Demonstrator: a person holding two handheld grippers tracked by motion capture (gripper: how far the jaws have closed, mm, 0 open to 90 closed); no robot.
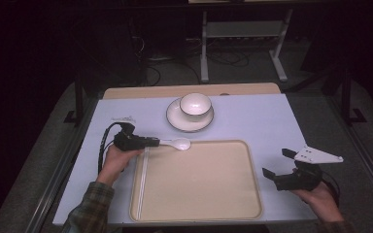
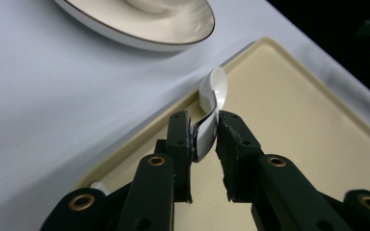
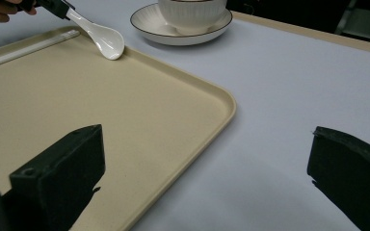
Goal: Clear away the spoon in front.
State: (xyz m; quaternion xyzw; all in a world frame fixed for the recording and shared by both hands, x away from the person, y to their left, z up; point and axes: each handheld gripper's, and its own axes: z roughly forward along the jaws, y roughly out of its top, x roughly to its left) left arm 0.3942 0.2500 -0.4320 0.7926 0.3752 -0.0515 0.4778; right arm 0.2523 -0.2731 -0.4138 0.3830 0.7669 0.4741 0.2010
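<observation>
A white ceramic spoon (image 1: 178,143) lies out over the far left rim of the beige tray (image 1: 199,194). My left gripper (image 1: 151,142) is shut on its handle. In the left gripper view the handle (image 2: 207,134) is pinched between the two jaws and the spoon's bowl touches the tray (image 2: 298,115) near its rim. In the right gripper view the spoon (image 3: 103,41) shows at the tray's far corner. My right gripper (image 1: 278,164) is open above the table to the right of the tray, jaws wide apart (image 3: 204,139) and holding nothing.
A white bowl (image 1: 195,103) stands on a dark-rimmed saucer (image 1: 176,121) just beyond the tray. White chopsticks (image 1: 143,177) lie along the tray's left side inside the rim. The pale blue table (image 1: 262,121) ends at a wooden strip at the back.
</observation>
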